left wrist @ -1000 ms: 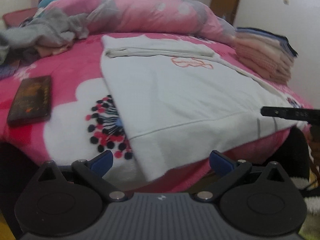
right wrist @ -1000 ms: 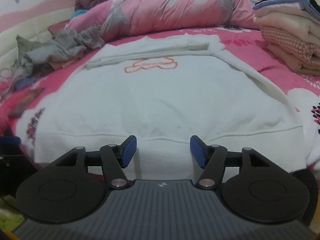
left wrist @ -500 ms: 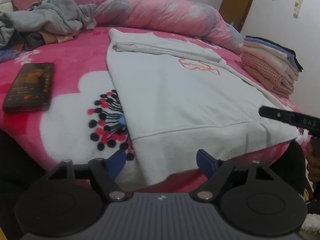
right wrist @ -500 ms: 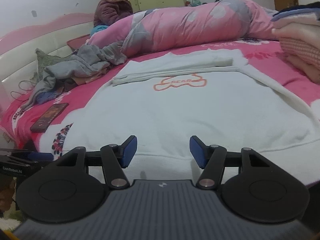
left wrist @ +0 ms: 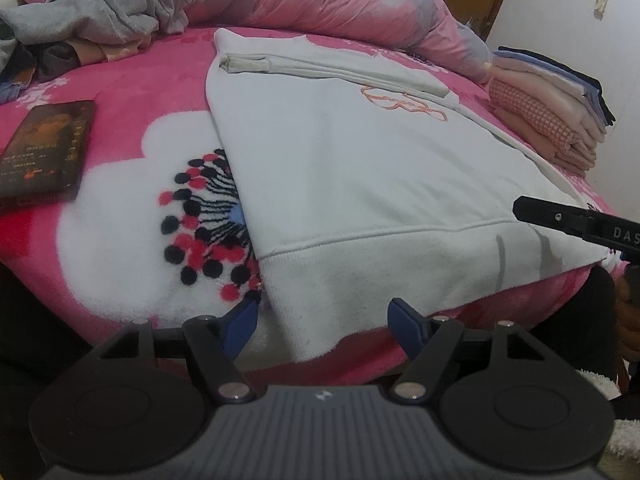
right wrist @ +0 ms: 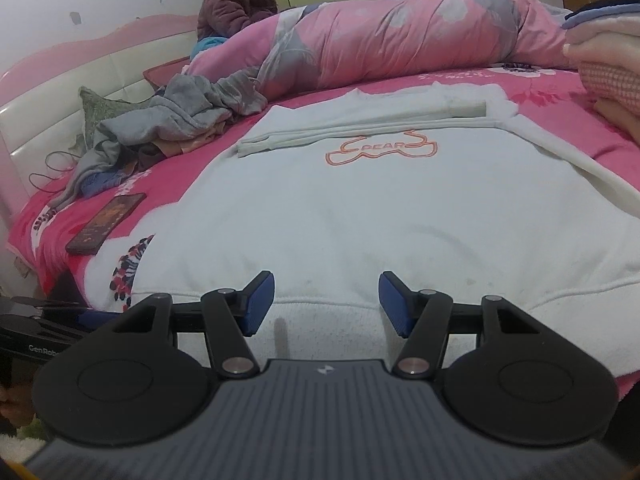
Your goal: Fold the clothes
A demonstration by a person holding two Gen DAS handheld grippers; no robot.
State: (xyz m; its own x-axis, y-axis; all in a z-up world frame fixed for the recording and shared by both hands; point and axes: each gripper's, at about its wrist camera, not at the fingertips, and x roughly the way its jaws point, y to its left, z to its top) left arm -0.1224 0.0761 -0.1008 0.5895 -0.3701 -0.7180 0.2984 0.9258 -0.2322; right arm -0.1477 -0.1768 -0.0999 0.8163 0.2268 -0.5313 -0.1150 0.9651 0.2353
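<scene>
The white fleece sweatshirt with an orange bear outline lies flat on the pink floral bed. The left claw is closing, its fingers astride the hem corner without pressing it; the right claw stands released at the hem.

Home bedroom: bed with padded headboard, pink floral blanket, rolled quilt, stacked folded laundry.

Ahead of my two tongs I count one white sweatshirt, one phone off to the left, one grey heap of loose clothes, one rolled pink quilt beyond, one stack of folded clothes to the right, and one person sitting far back.
</scene>
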